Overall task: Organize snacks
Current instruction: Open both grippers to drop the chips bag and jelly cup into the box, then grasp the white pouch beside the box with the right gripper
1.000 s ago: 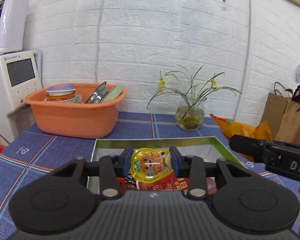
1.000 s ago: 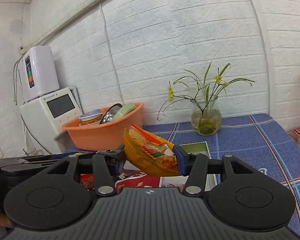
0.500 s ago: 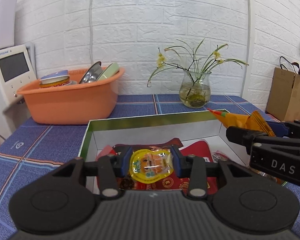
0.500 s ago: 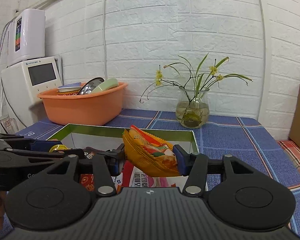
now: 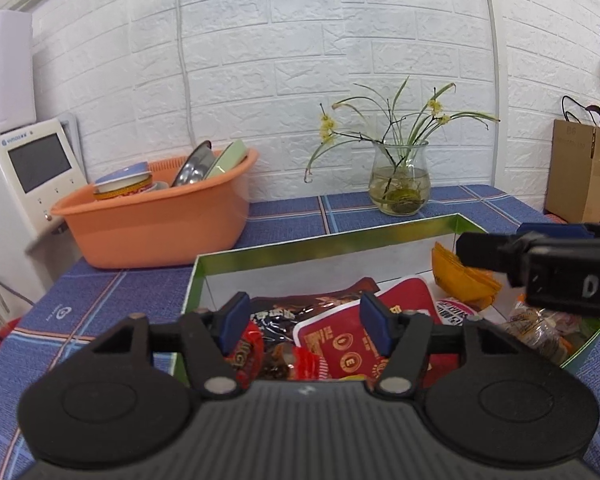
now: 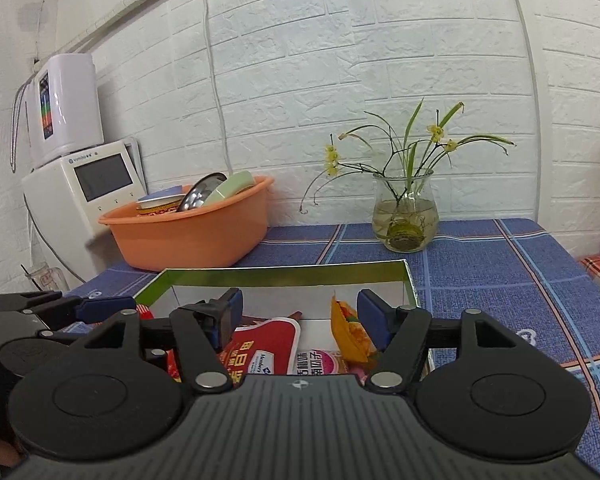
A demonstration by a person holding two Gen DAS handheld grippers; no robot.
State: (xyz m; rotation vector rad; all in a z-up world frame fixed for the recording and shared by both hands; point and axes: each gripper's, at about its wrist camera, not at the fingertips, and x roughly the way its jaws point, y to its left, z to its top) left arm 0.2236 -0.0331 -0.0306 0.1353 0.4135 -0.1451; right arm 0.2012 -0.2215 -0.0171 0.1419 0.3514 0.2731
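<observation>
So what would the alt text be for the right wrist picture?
An open right gripper hovers over a green-rimmed box of snack packets, an orange packet leaning just inside its right finger. Behind, on a blue checked tablecloth, sit an orange basin of dishes and a glass vase of flowers.

- Left gripper [image 5: 305, 322]: black ribbed body, two round black discs, silver pivot screws behind blue-padded fingers [image 5: 374, 322].
- Right gripper [image 6: 298, 314]: same black build; white "DA" lettering along its side in the left view.
</observation>
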